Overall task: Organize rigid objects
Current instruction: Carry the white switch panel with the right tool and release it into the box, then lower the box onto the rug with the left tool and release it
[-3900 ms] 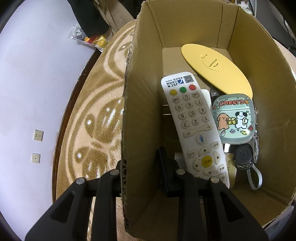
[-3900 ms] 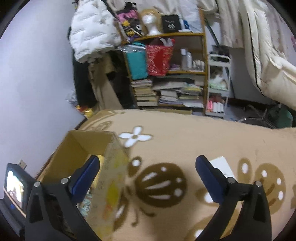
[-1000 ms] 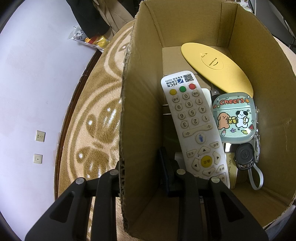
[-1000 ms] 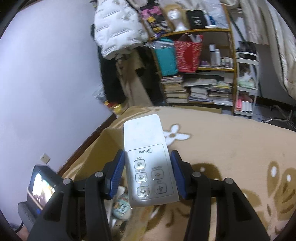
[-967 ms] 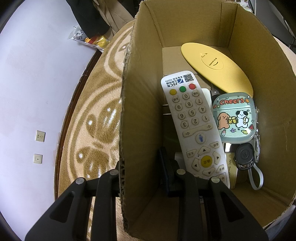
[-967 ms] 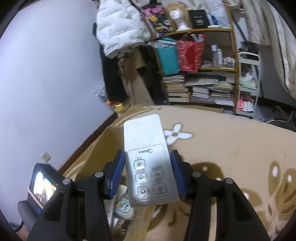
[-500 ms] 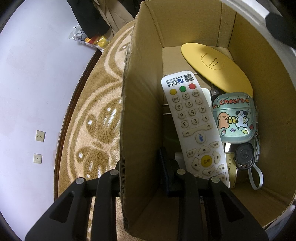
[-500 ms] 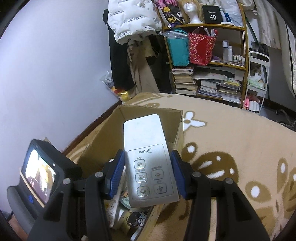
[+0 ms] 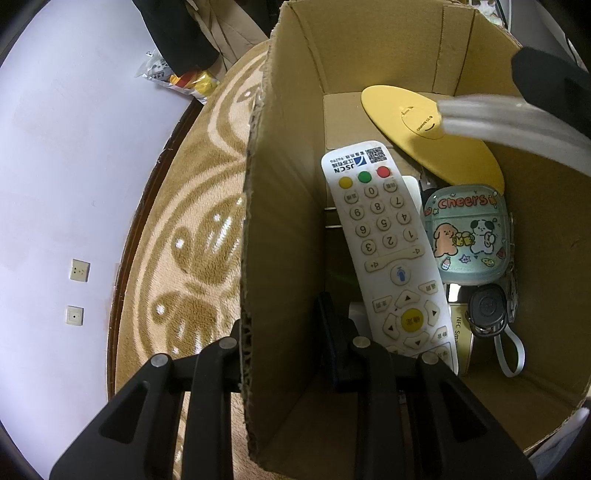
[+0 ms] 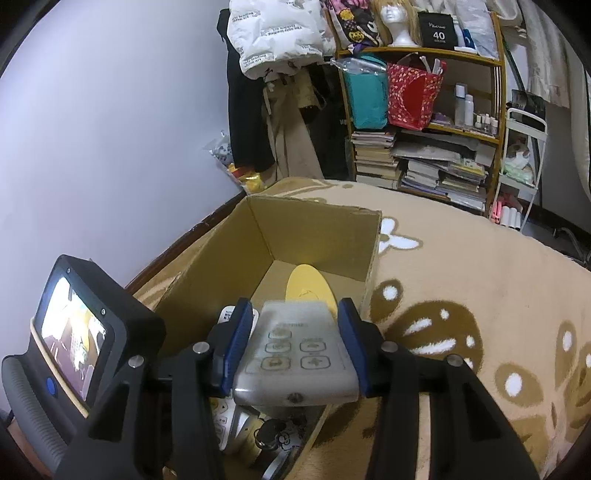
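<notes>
1. A long white remote lying in the cardboard box reads "JSCN" above a QR code, with yellow, green and red buttons over a number pad; beside it a pale green case says "cheers" over two cartoon dogs.
2. A gold card under a black car key shows the letters "NFC Sma"; the yellow oval lid at the far end carries small print too fine to read.
3. The right hand-held gripper pinches a short grey-white remote between its blue pads, tipped nose-down over the open box; it has four rounded buttons, and its label is blurred.
4. The left hand-held gripper is closed on the box's near left wall, one finger outside and one inside.
5. The box stands on a tan, brown-patterned blanket.
6. Only the left wrist view lays out the box's contents plainly, with the short remote as a blurred streak at upper right.
7. Only the right wrist view shows a black sign reading "40" on a cluttered shelf, a white jacket with repeated illegible print, and the lit screen on the left device.
</notes>
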A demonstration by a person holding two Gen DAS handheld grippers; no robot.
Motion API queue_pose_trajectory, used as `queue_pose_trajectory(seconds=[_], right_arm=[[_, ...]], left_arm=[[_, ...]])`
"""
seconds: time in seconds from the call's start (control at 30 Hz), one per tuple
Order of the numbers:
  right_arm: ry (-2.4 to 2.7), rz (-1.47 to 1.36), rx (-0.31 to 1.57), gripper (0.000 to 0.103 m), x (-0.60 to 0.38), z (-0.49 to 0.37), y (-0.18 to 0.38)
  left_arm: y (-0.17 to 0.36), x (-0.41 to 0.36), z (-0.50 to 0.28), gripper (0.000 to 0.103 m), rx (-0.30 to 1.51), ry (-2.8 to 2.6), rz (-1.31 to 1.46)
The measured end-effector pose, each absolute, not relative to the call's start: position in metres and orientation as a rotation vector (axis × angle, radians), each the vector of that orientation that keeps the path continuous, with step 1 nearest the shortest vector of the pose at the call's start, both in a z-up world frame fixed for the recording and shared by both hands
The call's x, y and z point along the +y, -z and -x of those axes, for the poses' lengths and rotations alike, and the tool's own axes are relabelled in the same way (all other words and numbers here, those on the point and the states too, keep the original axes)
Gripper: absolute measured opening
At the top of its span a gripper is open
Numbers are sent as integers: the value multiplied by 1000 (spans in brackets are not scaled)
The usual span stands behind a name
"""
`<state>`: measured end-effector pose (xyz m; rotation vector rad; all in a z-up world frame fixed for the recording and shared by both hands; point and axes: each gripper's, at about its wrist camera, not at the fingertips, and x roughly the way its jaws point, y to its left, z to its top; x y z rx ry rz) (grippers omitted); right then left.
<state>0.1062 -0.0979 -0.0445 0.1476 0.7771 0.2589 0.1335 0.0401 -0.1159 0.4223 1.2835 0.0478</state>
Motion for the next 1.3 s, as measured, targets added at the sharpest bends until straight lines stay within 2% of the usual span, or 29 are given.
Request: queue_pose_trajectory(seconds=[0.4, 0.53, 0.67, 0.73, 0.8, 0.87, 0.9, 0.97, 1.03, 1.1, 1.13, 1.17, 1.23, 1.3], right_arm=[[-249, -173, 802, 53, -103, -98, 40], [-215, -211, 812, 61, -116, -90, 33], [-193, -269, 832, 61, -134, -76, 32], [-164, -278, 834, 63, -142, -66, 31], [-139, -285, 833, 70, -150, -57, 29], [-118, -271, 822, 75, -153, -48, 24], [-109, -259, 812, 77, -155, -44, 20], [-94, -242, 795, 87, -156, -34, 14], [-83, -234, 781, 90, -155, -25, 8], [-64, -226, 775, 91, -155, -16, 5], [-43, -218, 769, 92, -154, -10, 2], [-30, -213, 766, 96, -155, -6, 1], [-14, -200, 754, 103, -155, 3, -2], [0, -195, 740, 103, -157, 12, -6]], left_arm=[[111, 45, -130, 25, 1266, -56, -379], [108, 45, -128, 25, 1243, -61, -369], [95, 41, -120, 26, 1173, -72, -378], [87, 39, -115, 32, 1146, -72, -373], [80, 37, -110, 37, 1113, -64, -375], [74, 35, -102, 48, 1073, -62, -375], [70, 34, -98, 50, 1046, -61, -376], [60, 33, -89, 57, 1001, -56, -365], [48, 35, -79, 62, 956, -31, -334], [35, 38, -68, 82, 909, -20, -297], [31, 40, -65, 96, 887, -24, -285], [25, 40, -59, 99, 859, -30, -271], [12, 43, -47, 99, 799, -28, -256], [1, 43, -36, 99, 746, -14, -250]])
